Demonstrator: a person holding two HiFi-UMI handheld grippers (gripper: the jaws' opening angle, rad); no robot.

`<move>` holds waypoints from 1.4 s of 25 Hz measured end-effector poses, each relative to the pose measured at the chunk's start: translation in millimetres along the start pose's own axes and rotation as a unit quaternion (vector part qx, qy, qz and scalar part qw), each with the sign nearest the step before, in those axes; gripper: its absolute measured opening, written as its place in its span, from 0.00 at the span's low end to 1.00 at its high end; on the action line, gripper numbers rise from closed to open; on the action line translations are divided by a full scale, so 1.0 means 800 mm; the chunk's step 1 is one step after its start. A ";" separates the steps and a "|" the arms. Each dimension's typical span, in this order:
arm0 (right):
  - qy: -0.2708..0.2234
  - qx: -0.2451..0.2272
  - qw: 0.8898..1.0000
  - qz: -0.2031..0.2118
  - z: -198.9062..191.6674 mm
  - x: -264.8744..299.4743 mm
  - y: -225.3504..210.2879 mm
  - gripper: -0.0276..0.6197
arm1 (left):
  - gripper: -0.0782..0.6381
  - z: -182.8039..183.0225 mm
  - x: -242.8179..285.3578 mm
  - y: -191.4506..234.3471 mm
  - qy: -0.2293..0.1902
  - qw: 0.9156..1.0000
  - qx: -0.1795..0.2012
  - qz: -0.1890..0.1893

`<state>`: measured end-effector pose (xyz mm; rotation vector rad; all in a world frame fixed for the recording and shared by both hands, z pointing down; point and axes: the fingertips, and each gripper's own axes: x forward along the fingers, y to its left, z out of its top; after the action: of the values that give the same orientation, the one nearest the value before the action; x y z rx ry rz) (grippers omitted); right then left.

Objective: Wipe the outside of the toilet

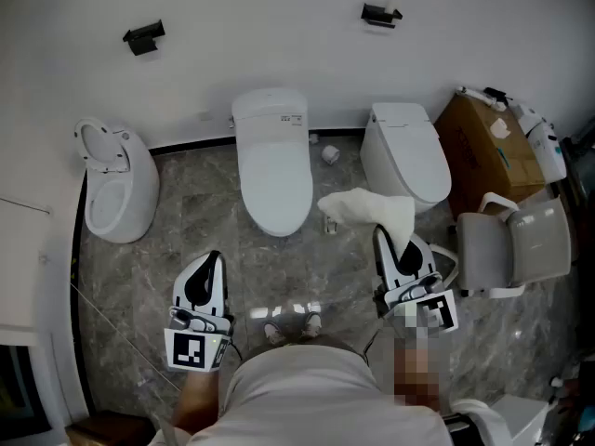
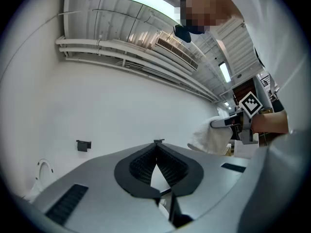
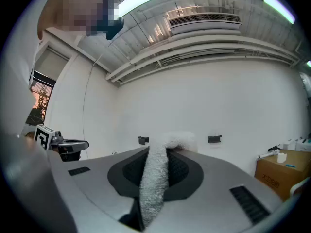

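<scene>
Three white toilets stand against the wall: one at the left with its lid up (image 1: 116, 189), a closed middle one (image 1: 272, 161) and a closed right one (image 1: 404, 151). My right gripper (image 1: 380, 234) is shut on a white cloth (image 1: 367, 210), held up in the air between the middle and right toilets and touching neither. In the right gripper view the cloth (image 3: 154, 178) runs along the closed jaws and folds over their tips. My left gripper (image 1: 211, 258) hangs over the floor in front of the left and middle toilets, its jaws together at the tips (image 2: 158, 142) with nothing between them.
A cardboard box (image 1: 483, 151) and a white chair (image 1: 516, 244) stand at the right. Two black brackets (image 1: 144, 37) (image 1: 381, 14) are fixed to the wall. A small white object (image 1: 330, 154) lies on the marble floor by the wall. The person's feet (image 1: 293, 328) are below.
</scene>
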<state>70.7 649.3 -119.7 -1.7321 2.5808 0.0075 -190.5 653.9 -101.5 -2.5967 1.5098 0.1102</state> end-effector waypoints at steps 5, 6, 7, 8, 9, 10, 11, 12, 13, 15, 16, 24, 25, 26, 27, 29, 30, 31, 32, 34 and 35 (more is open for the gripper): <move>0.007 0.001 1.000 0.014 -0.005 0.002 -0.011 0.15 | 0.13 -0.002 0.006 -0.007 0.005 1.000 0.002 0.012; 0.009 0.003 1.000 0.017 -0.007 0.002 -0.013 0.15 | 0.13 -0.001 0.007 -0.009 0.006 1.000 0.003 0.014; 0.010 0.005 1.000 0.020 -0.009 0.003 -0.016 0.15 | 0.13 -0.001 0.010 -0.012 0.007 1.000 0.003 0.016; 0.011 0.006 1.000 0.024 -0.010 0.004 -0.020 0.15 | 0.13 -0.001 0.012 -0.015 0.007 1.000 0.004 0.018; 0.011 0.007 1.000 0.027 -0.012 0.004 -0.024 0.15 | 0.13 -0.001 0.016 -0.019 0.008 1.000 0.005 0.020; 0.011 0.009 0.999 0.031 -0.013 0.005 -0.030 0.15 | 0.13 -0.001 0.020 -0.024 0.009 1.000 0.007 0.022; 0.010 0.012 0.999 0.035 -0.013 0.005 -0.037 0.15 | 0.13 -0.002 0.024 -0.029 0.010 1.000 0.008 0.024; 0.008 0.015 0.999 0.038 -0.013 0.005 -0.045 0.15 | 0.13 -0.002 0.029 -0.035 0.011 1.000 0.009 0.026; 0.007 0.018 0.999 0.041 -0.014 0.004 -0.054 0.15 | 0.13 -0.002 0.034 -0.041 0.012 0.999 0.011 0.028; 0.005 0.026 0.998 0.048 -0.017 0.004 -0.073 0.15 | 0.13 -0.003 0.045 -0.053 0.013 0.999 0.015 0.031; 0.004 0.029 0.998 0.052 -0.019 0.004 -0.081 0.15 | 0.13 -0.005 0.050 -0.058 0.013 0.999 0.017 0.034; 0.006 0.053 0.996 0.072 -0.045 0.019 -0.125 0.15 | 0.13 -0.021 0.079 -0.088 0.024 0.999 0.021 0.042; 0.005 0.055 0.996 0.073 -0.045 0.023 -0.128 0.15 | 0.13 -0.025 0.083 -0.083 0.025 0.999 0.019 0.044; 0.004 0.057 0.996 0.072 -0.045 0.028 -0.131 0.15 | 0.13 -0.029 0.089 -0.079 0.026 0.999 0.016 0.045; 0.003 0.057 0.996 0.070 -0.045 0.033 -0.135 0.15 | 0.13 -0.032 0.095 -0.076 0.027 0.999 0.014 0.045; 0.005 0.058 0.996 0.064 -0.048 0.040 -0.143 0.15 | 0.13 -0.040 0.111 -0.073 0.026 0.999 0.010 0.039; 0.008 0.058 0.996 0.060 -0.051 0.045 -0.147 0.15 | 0.13 -0.043 0.121 -0.071 0.025 0.999 0.008 0.034; 0.011 0.059 0.997 0.057 -0.054 0.052 -0.150 0.15 | 0.13 -0.047 0.132 -0.067 0.024 0.999 0.005 0.030; 0.013 0.060 0.997 0.054 -0.056 0.061 -0.152 0.15 | 0.13 -0.052 0.143 -0.062 0.024 0.999 0.002 0.024; 0.018 0.060 0.997 0.049 -0.060 0.081 -0.155 0.15 | 0.13 -0.060 0.168 -0.048 0.023 1.000 -0.002 0.014; 0.021 0.060 0.997 0.048 -0.062 0.093 -0.157 0.15 | 0.13 -0.064 0.182 -0.040 0.023 1.000 -0.005 0.010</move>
<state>157.4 532.1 -70.3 -1.5843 2.6314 -0.1808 -90.8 536.9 -67.5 -2.6096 1.5536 0.0599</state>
